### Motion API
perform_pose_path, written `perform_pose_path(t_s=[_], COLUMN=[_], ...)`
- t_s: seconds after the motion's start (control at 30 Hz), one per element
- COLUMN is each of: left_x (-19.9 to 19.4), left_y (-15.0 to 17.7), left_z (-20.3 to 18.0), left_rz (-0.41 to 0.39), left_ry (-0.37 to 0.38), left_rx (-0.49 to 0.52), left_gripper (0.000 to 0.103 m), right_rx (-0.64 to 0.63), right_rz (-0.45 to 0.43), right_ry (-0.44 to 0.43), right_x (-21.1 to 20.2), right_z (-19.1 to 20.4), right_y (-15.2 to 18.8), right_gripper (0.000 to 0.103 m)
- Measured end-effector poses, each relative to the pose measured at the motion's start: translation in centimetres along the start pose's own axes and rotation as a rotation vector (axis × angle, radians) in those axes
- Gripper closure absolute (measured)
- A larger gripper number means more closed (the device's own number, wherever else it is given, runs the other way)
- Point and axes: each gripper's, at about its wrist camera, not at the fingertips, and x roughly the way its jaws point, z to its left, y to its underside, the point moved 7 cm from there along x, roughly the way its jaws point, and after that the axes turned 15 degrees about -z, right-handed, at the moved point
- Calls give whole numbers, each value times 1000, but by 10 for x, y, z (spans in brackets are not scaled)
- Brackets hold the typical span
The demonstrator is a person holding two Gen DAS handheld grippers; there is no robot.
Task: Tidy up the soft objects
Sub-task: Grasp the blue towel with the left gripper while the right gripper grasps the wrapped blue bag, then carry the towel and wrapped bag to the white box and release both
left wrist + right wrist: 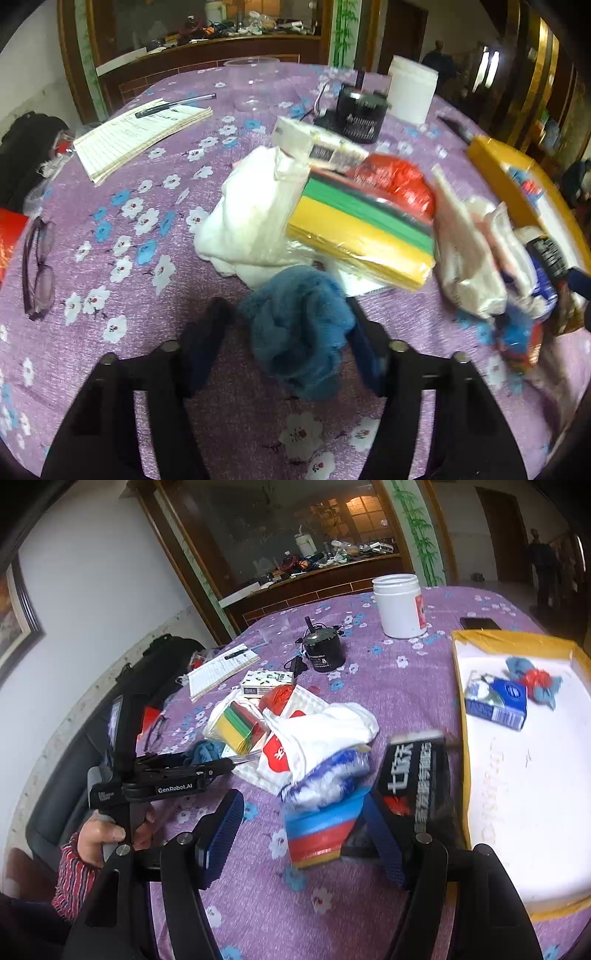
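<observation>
In the left wrist view my left gripper [291, 310] is open, with a crumpled blue cloth [299, 328] between its fingers on the purple flowered tablecloth [122, 229]. Beyond it lie a white cloth [251, 218], a yellow-green sponge pack [362, 229] and a red bag [399, 181]. In the right wrist view my right gripper [306, 805] is open around a blue-red-white packet [321, 812], beside a black packet [413, 771]. The left gripper [221, 764] shows there, next to the blue cloth [207, 751]. A yellow-rimmed white tray [517, 775] on the right holds a blue tissue pack [495, 698] and a blue-red cloth [532, 679].
A notepad with a pen [140, 136], glasses [37, 266], a black round device [325, 651], a white jar [400, 605] and a phone [480, 623] lie on the table. White plastic bags [325, 731] are piled mid-table. A cluttered sideboard [325, 565] stands behind.
</observation>
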Motion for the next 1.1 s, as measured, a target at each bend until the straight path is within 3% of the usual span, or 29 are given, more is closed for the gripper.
perform_pose_path(t_s=[0.17, 0.4, 0.47, 0.5, 0.53, 0.7, 0.8, 0.97, 1.1], left_x=[-5, -15, -17, -17, -17, -21, -26, -35, -44], left_y=[-2, -7, -9, -9, -9, -10, -11, -17, -21], left_z=[10, 6, 6, 7, 7, 6, 4, -1, -8], left_rz=[-19, -67, -76, -78, -79, -94, -115, -165, -207], left_ry=[73, 98, 103, 104, 105, 111, 116, 131, 150], left_rx=[-105, -110, -112, -115, -118, -110, -100, -79, -52], left_gripper=[54, 54, 54, 54, 54, 54, 54, 54, 54], right_rx=[-2, -24, -37, -31, -21, -26, -54, -91, -115], right_rz=[50, 179, 198, 194, 181, 102, 108, 123, 72], right_ry=[19, 156, 189, 193, 177, 18, -63, -119, -141], right_x=[19, 65, 74, 74, 72, 36, 22, 15, 11], right_z=[7, -2, -5, -7, -6, 23, 39, 51, 58], right_y=[-3, 9, 14, 16, 15, 15, 27, 50, 47], right_gripper=[34, 35, 47, 62, 69, 70, 69, 70, 70])
